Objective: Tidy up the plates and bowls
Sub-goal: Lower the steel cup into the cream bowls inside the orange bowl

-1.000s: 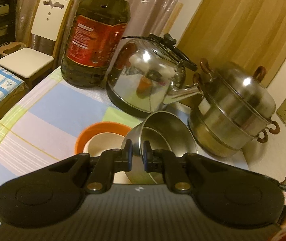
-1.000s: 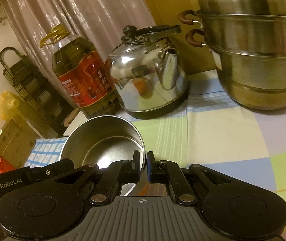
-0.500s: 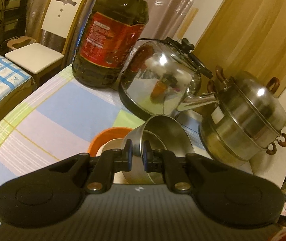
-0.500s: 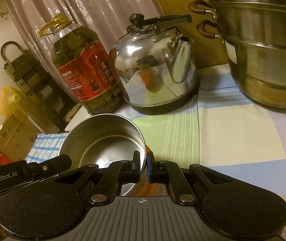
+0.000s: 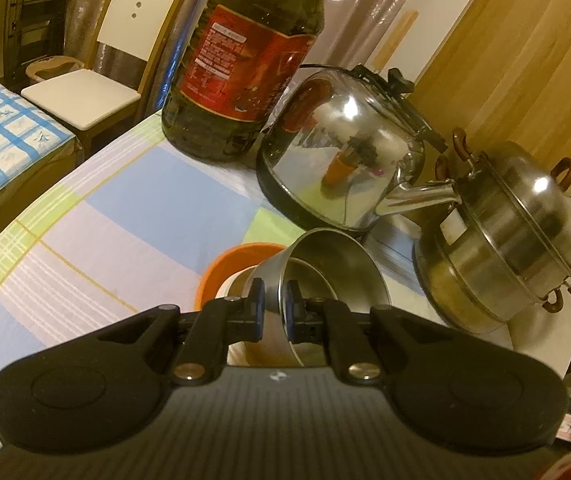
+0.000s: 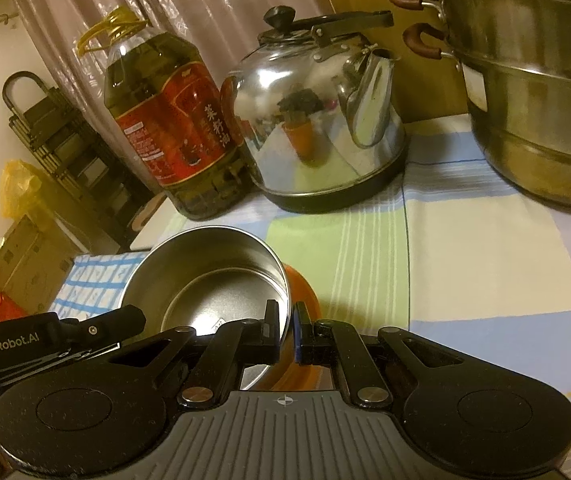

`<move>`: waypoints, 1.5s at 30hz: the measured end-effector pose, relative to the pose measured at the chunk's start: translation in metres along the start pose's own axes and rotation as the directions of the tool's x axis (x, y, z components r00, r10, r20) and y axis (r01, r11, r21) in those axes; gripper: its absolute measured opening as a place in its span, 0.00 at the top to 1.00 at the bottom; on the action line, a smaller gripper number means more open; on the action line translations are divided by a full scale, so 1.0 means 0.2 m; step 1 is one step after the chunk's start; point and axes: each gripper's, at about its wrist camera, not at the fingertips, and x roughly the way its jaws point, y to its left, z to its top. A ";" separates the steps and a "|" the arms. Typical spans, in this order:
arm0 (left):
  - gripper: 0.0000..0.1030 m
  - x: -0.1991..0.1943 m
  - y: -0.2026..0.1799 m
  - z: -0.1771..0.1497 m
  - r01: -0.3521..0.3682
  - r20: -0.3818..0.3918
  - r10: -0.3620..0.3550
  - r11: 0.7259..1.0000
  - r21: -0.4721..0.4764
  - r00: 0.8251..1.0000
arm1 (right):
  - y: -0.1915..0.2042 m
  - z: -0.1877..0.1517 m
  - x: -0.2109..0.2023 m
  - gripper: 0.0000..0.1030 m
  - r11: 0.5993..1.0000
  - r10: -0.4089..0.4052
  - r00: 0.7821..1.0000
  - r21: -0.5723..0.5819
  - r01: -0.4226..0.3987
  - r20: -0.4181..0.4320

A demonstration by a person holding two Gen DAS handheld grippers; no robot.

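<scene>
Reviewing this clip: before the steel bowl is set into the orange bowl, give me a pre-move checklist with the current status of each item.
1. Left gripper shut on steel bowl rim: ok.
2. Right gripper shut on the opposite rim: ok.
3. Orange bowl under the steel bowl: ok.
4. Steel bowl level: not ok, tilted in the left wrist view.
5. Clear of the kettle and steamer pot: ok.
6. Steel bowl already touching the orange bowl: cannot tell.

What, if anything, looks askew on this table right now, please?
Only the steel bowl: both grippers pinch its rim, and it hangs tilted above the orange bowl rather than seated in it. Nothing looks spilled or damaged.
</scene>
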 end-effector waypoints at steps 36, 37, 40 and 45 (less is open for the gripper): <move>0.90 0.06 0.08 -0.01 -0.039 -0.051 0.037 0.998 -0.050 0.998 | 0.01 -0.04 0.07 0.87 1.000 0.011 0.999 -0.010 -0.011 -0.036; 0.90 0.06 0.08 -0.01 -0.040 -0.047 0.037 0.998 -0.050 0.998 | 0.01 -0.04 0.06 0.86 1.000 0.013 0.999 -0.009 -0.013 -0.035; 0.90 0.04 0.07 0.00 -0.036 -0.025 0.035 0.998 -0.047 0.999 | 0.00 -0.03 0.05 0.76 1.000 0.020 0.999 -0.002 -0.021 -0.025; 0.90 0.02 0.07 0.01 -0.039 0.001 0.039 0.998 -0.049 0.999 | -0.01 -0.02 0.02 0.66 1.000 0.017 1.000 0.011 -0.017 0.007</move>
